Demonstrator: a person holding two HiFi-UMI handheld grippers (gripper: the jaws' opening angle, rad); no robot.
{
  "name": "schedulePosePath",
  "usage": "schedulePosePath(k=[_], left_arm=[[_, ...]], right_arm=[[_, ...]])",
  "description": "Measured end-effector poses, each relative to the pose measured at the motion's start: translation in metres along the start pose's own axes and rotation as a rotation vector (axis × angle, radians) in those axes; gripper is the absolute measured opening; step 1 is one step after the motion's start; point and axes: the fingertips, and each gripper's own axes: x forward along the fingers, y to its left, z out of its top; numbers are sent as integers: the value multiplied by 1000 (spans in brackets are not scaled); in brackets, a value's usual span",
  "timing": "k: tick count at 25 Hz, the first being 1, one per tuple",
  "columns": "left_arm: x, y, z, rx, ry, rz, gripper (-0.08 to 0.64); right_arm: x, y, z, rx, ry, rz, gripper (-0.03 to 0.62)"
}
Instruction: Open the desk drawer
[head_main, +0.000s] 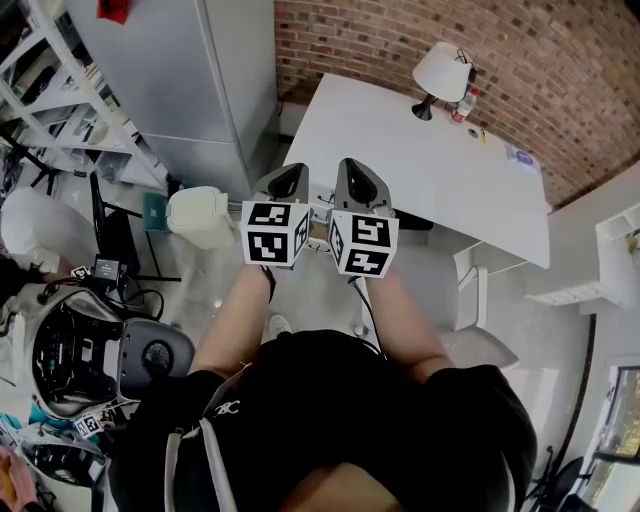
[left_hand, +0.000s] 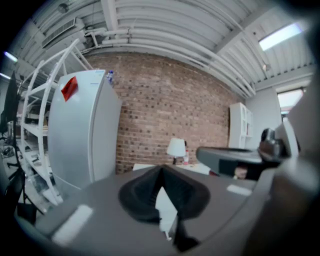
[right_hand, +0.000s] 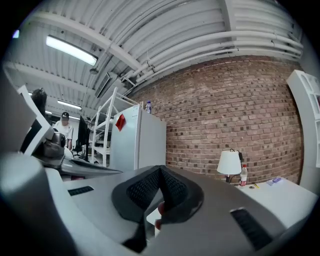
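The white desk (head_main: 420, 160) stands ahead of me against the brick wall; its drawer does not show from here. Both grippers are held side by side in the air, short of the desk's near edge. My left gripper (head_main: 283, 183) is shut with nothing in it, its black pads (left_hand: 145, 192) meeting at the tip. My right gripper (head_main: 360, 183) is shut too and just as empty, pads (right_hand: 175, 192) pressed together. In both gripper views the desk (left_hand: 192, 169) (right_hand: 280, 197) lies far ahead and low.
A white lamp (head_main: 442, 72) and a small bottle (head_main: 463, 103) stand at the desk's far edge. A tall grey cabinet (head_main: 190, 80) and a white bin (head_main: 200, 215) are to the left. A pale chair (head_main: 470, 300) sits by the desk's right front. Shelving (head_main: 60, 90) and cluttered gear fill the left.
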Motion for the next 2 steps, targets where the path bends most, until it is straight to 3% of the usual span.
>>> schedulePosePath(k=[2], left_arm=[[-1, 4, 1, 3, -4, -3, -3]], right_arm=[[3, 3, -1, -27, -4, -11, -2]])
